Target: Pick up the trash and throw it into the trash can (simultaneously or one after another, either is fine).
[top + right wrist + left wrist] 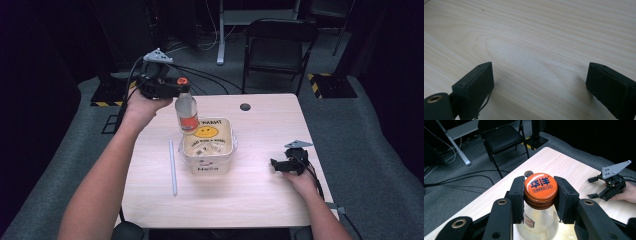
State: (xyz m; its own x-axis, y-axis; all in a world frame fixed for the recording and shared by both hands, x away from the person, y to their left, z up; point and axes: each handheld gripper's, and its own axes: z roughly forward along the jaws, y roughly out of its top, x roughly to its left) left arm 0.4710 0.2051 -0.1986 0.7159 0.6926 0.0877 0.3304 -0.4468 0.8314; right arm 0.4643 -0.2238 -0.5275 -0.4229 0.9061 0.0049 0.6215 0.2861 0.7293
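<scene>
Over on the left, the left gripper (181,91) is held up above the far left part of the table (260,200), and its jaws are partly closed around the neck of a clear bottle (186,114), pads pressed in just under the orange cap (540,187). The bottle hangs from that grip, upright with its long axis close to vertical, cap at the top and base pointing down. Its lower end sits over the near-left rim of a translucent tub (209,145) with a yellow smiley face printed on its inner wall. Just left of the tub a thin pale straw (173,167) lies flat on the wood, running front to back.

The table is light wood grain with a round cable hole (245,106) near its far edge. Grey carpet, trailing cables and a black folding chair (280,47) fill the dim room behind.

At the right, the right gripper (278,163) rests low on the tabletop, jaws spread wide with bare wood between them.
</scene>
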